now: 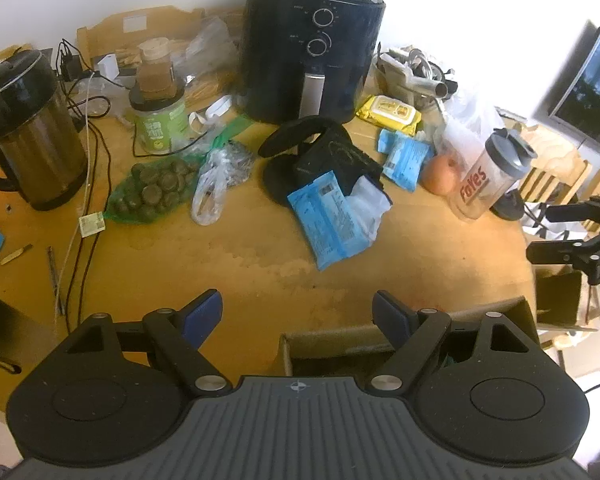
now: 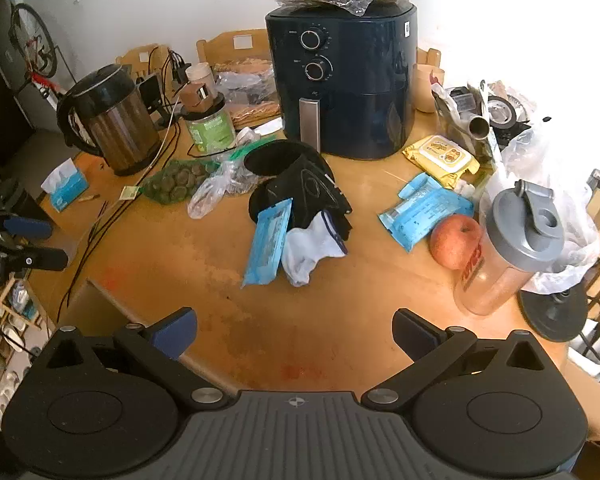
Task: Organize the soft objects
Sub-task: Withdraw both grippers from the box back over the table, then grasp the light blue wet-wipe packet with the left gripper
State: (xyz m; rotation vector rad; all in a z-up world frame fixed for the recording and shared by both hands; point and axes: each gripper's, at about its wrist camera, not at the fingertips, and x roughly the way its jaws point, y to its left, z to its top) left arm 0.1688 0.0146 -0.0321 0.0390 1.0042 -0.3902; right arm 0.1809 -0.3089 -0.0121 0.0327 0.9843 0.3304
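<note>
A pile of soft things lies mid-table: a black cloth (image 1: 324, 152) (image 2: 300, 184), a white cloth (image 1: 370, 204) (image 2: 312, 252) and a blue tissue pack (image 1: 328, 220) (image 2: 268, 240) leaning on them. More blue packs (image 1: 404, 156) (image 2: 424, 210) and a yellow wipes pack (image 1: 390, 114) (image 2: 442, 156) lie to the right. My left gripper (image 1: 296, 314) (image 2: 40, 244) hovers open above the table's near edge, holding nothing. My right gripper (image 2: 296, 334) (image 1: 556, 230) is also open and holds nothing, well short of the pile.
A dark air fryer (image 1: 308, 48) stands at the back, a kettle (image 1: 28, 132) and cables at the left. A green bag of round items (image 1: 152, 192), an apple (image 2: 454, 240) and a shaker bottle (image 2: 512, 248) stand on the table. An open cardboard box (image 1: 380, 344) sits below the near edge.
</note>
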